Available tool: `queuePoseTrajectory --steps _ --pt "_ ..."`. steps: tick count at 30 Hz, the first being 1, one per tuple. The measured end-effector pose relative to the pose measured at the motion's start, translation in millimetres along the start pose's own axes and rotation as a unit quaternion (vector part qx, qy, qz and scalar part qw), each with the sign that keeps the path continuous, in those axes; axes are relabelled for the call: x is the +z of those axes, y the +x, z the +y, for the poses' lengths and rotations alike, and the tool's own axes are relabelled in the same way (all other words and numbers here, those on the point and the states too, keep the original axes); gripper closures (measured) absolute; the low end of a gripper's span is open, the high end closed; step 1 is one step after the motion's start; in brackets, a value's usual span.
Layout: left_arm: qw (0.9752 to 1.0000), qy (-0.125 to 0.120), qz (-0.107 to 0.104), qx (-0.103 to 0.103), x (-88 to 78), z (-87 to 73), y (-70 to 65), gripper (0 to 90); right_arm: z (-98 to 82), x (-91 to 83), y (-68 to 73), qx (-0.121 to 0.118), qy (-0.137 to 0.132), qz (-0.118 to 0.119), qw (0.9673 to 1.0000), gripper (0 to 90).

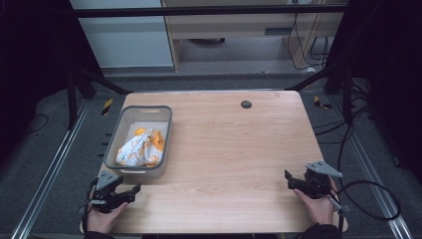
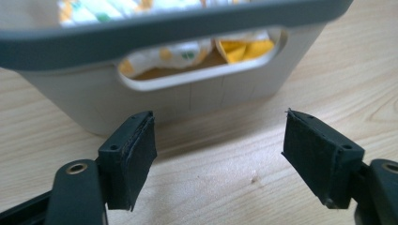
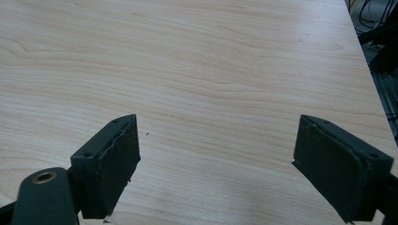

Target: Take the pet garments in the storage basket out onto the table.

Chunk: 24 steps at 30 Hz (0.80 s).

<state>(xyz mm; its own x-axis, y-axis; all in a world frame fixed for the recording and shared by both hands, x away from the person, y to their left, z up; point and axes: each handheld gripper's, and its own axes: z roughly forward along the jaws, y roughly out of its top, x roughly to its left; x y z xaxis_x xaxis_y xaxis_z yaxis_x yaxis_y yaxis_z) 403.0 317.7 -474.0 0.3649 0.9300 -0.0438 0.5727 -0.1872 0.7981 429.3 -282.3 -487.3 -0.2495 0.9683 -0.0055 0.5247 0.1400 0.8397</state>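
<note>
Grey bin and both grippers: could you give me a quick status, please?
Left gripper open, facing grey bin. Right gripper open over bare table. Crumpled cloth inside bin.

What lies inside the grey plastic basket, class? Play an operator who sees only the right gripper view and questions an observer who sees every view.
Operator: My view shows bare wooden table between two open jaws. Where is the grey plastic basket?
Observer: The grey plastic basket stands on the light wooden table at its left side, just beyond the left gripper.
Operator: What is in it?
Observer: A crumpled white and orange patterned cloth lies inside; it also shows through the basket's handle slot in the left gripper view.
Operator: Is the left gripper holding anything?
Observer: No. Its jaws stand wide apart, with only table between them, short of the basket wall.
</note>
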Motion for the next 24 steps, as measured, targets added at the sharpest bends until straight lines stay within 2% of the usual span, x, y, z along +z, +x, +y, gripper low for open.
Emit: queuePoseTrajectory --steps 1,2,3,4,8,18,24 --pt "1.0 0.0 0.0 0.0 0.0 0.0 0.0 25.4 0.0 0.0 0.0 0.0 0.0 0.0 1.0 14.6" --pt "0.9999 -0.013 0.004 -0.008 -5.1 1.2 -1.1 25.6 -0.5 -2.3 2.0 -0.001 -0.002 0.003 1.0 14.5" --pt "0.9999 -0.013 0.004 -0.008 -5.1 1.2 -1.1 25.7 -0.5 -2.3 2.0 -0.001 -0.002 0.003 1.0 14.5" --pt "0.9996 -0.024 0.005 -0.012 -9.4 2.4 -1.7 25.7 -1.1 -4.9 3.5 -0.002 -0.003 0.011 0.9999 14.2" --pt "0.9992 -0.033 0.007 -0.02 -13.1 4.3 -1.7 26.1 -2.2 -7.5 5.4 0.001 -0.004 0.023 0.9997 14.0" --pt "0.9985 -0.052 0.004 -0.017 -23.3 12.3 -6.5 25.9 -2.3 -5.6 11.0 -0.008 0.002 0.03 0.9995 13.3" --pt "0.9979 -0.064 0.001 -0.011 -29.1 17.6 -9.1 26.0 -2.7 -6.3 9.8 -0.003 0.002 0.03 0.9995 12.6"
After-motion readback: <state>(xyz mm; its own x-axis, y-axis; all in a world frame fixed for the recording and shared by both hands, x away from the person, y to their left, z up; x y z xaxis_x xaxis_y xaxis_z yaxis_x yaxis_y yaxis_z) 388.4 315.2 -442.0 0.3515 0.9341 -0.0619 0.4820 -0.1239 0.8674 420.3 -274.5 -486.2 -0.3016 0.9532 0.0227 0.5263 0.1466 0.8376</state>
